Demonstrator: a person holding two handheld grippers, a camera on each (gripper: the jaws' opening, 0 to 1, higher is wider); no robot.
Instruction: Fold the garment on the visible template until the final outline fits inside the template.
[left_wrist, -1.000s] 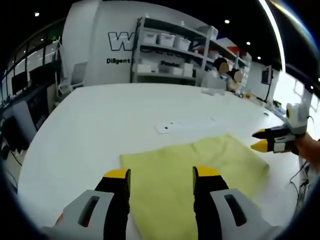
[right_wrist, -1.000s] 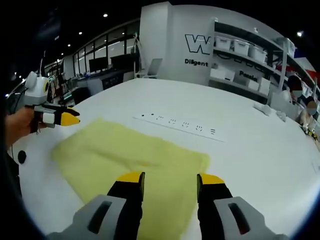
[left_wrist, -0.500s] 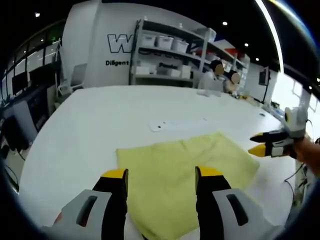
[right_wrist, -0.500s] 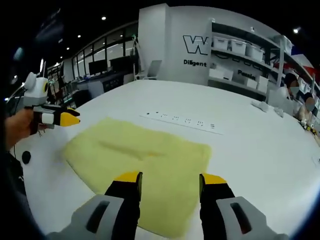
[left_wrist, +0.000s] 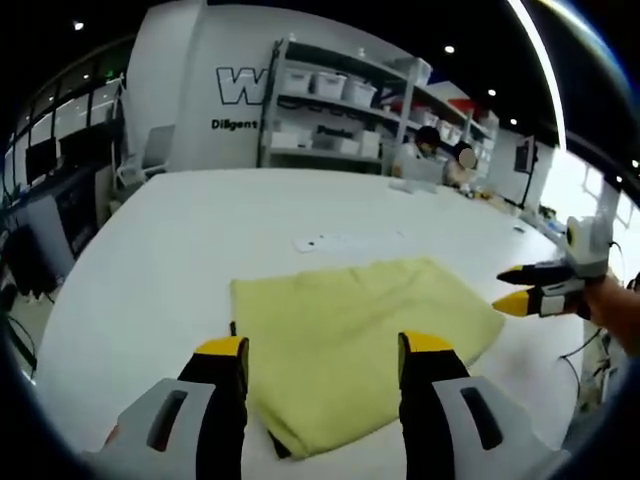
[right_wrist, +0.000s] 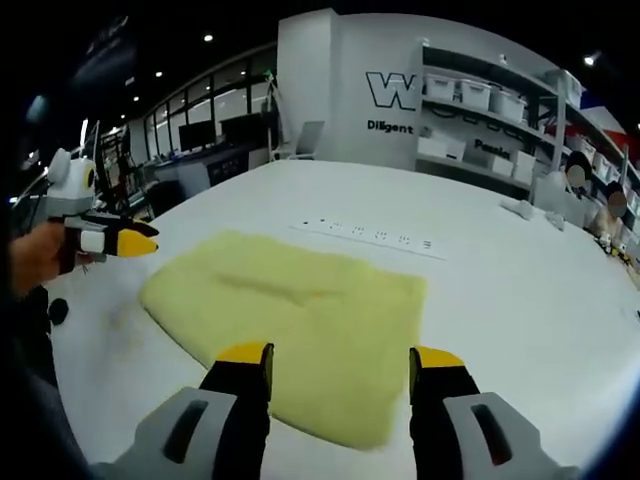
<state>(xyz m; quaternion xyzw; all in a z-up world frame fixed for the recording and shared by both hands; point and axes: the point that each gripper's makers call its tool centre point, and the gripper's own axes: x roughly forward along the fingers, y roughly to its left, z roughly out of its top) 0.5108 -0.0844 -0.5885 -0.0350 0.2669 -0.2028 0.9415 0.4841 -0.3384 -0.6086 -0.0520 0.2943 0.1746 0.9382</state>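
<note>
Left gripper (left_wrist: 320, 345) up off the cloth, its yellow-tipped fingers (left_wrist: 222, 348) spread wide with nothing between them, and the same story on the right gripper (right_wrist: 340, 357): fingers (right_wrist: 246, 353) well apart, holding nothing. Just beyond both sets of fingertips lies the yellow garment (left_wrist: 355, 330), folded into a rough rectangle and flat on the white worktop (left_wrist: 180, 250). In the left gripper view its near corner sits between and just ahead of the fingers, a doubled edge showing there with a sliver of dark peeking out beneath it; whether that is a template I cannot tell. In the right gripper view the garment (right_wrist: 295, 310) spreads ahead and to the left of the fingers, a shallow crease running across its middle. Off to the right of the left fingers, the other gripper (left_wrist: 528, 288) hovers beside the cloth's far edge, tips slightly parted, a hand behind it. Looking from the right gripper, the left one (right_wrist: 118, 240) hangs off to the left, near the garment's corner but clear of it. Past the cloth, farther from the fingers, a white power strip (right_wrist: 368, 236) lies across the worktop. Beyond that, shelving with white bins (left_wrist: 345, 85) stands against a wall lettered with a big W (right_wrist: 392, 90).
</note>
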